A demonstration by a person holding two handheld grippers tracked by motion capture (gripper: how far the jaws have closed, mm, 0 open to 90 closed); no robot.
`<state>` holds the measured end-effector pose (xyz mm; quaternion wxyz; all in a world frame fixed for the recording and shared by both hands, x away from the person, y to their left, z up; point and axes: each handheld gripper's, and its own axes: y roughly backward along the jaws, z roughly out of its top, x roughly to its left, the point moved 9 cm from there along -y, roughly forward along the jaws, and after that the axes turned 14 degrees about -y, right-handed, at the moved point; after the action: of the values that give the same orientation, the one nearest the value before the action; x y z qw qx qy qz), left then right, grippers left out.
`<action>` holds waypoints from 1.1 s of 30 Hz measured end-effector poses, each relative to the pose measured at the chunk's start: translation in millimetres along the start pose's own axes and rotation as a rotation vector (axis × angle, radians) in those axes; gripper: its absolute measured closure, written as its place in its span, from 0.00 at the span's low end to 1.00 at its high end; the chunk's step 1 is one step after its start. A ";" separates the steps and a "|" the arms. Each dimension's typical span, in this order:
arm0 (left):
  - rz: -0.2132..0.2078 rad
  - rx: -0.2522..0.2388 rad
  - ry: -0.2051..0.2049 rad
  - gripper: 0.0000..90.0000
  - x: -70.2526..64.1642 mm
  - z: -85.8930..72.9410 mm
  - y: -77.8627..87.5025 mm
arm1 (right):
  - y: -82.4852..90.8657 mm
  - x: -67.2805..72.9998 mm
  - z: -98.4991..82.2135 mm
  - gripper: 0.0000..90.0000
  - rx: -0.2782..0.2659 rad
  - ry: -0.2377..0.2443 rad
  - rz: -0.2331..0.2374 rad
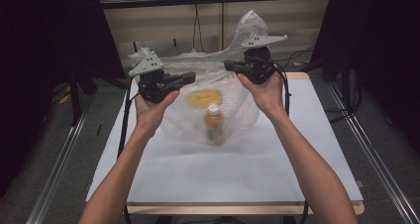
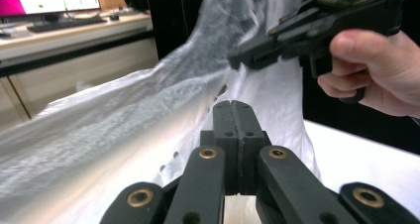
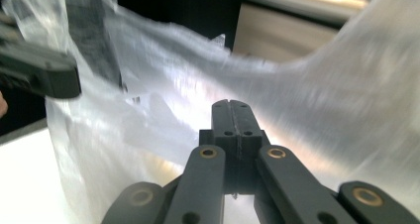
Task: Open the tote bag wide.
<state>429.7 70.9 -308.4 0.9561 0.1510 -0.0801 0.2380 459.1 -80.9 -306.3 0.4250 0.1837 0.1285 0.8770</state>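
A clear plastic bag (image 1: 233, 110) hangs stretched between my two grippers over the white table (image 1: 297, 174). Inside it stands a small bottle (image 1: 214, 126) with orange liquid and a white cap, and behind the bottle lies a round yellow item (image 1: 204, 98). My left gripper (image 1: 190, 77) is shut on the bag's left edge; its jaws (image 2: 236, 105) are pressed together with film (image 2: 148, 115) around them. My right gripper (image 1: 229, 64) is shut on the right edge, its jaws (image 3: 231, 104) closed against the film (image 3: 317, 95). The two gripper tips point toward each other, a short gap apart.
The table's front half lies bare in front of the bag. Dark curtains (image 1: 44, 60) flank both sides, and cables (image 1: 198, 26) hang behind the table. A monitor and keyboard (image 2: 59, 21) sit on a desk far off in the left gripper view.
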 end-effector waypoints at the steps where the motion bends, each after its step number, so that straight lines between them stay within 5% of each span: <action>1: 0.002 -0.001 0.004 1.00 -0.2 -2.0 -1.8 | -4.8 -2.8 -6.9 1.00 0.018 -0.002 -0.004; 9: -0.028 0.048 0.033 1.00 -5.5 -28.6 -14.8 | -24.0 -14.4 -60.8 1.00 0.112 -0.059 0.035; 18: -0.051 0.084 0.050 1.00 -12.7 -49.1 -27.0 | -26.0 0.7 -103.7 1.00 0.171 -0.050 0.107; 27: -0.070 0.156 0.071 1.00 -26.1 -83.9 -40.1 | -22.0 1.0 -133.2 1.00 0.190 -0.064 0.136; 33: -0.088 0.194 0.037 1.00 -37.3 -96.2 -41.7 | -15.4 6.7 -147.1 1.00 0.193 -0.058 0.159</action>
<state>424.9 51.1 -417.9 0.9478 0.2419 -0.0323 0.2050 402.6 -76.5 -443.0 0.3381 0.2586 0.1851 0.8857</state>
